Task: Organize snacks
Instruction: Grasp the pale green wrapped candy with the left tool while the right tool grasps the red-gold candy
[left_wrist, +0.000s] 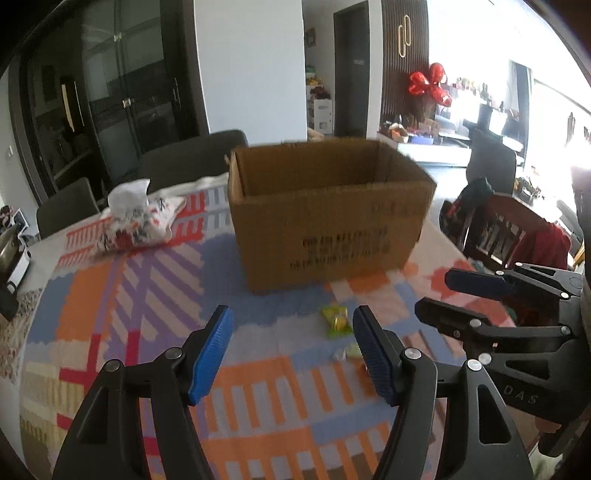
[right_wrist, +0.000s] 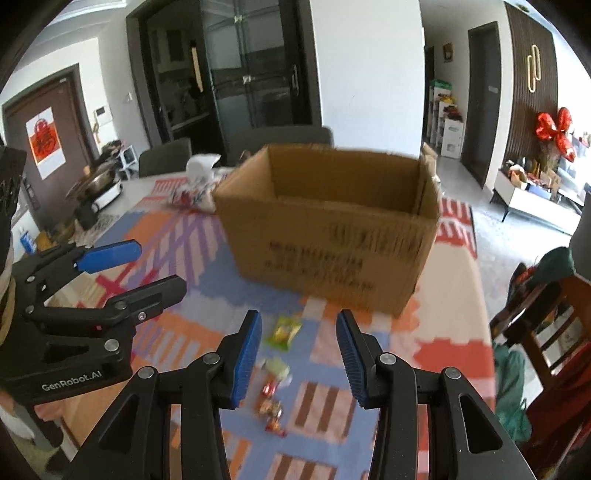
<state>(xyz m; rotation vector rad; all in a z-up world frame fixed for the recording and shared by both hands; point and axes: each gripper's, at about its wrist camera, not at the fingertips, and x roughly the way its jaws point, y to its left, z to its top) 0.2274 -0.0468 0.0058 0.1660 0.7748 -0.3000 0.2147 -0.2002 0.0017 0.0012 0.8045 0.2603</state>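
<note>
An open brown cardboard box (left_wrist: 325, 218) (right_wrist: 332, 236) stands on the patterned tablecloth. In front of it lie small snacks: a yellow-green packet (left_wrist: 335, 320) (right_wrist: 284, 330), a pale packet (left_wrist: 349, 350) (right_wrist: 277, 367) and red-wrapped sweets (right_wrist: 271, 408). My left gripper (left_wrist: 291, 354) (right_wrist: 162, 267) hovers open above the cloth just left of the snacks, with nothing between its blue pads. My right gripper (right_wrist: 298, 360) (left_wrist: 432, 293) is open over the snack row, its pads apart and touching none of them.
A floral tissue pack (left_wrist: 140, 221) (right_wrist: 195, 192) lies left of the box. Grey chairs (left_wrist: 192, 158) stand behind the table. A wooden chair (right_wrist: 535, 317) draped with clothes stands at the right edge. A pot (right_wrist: 96, 181) sits at the far left.
</note>
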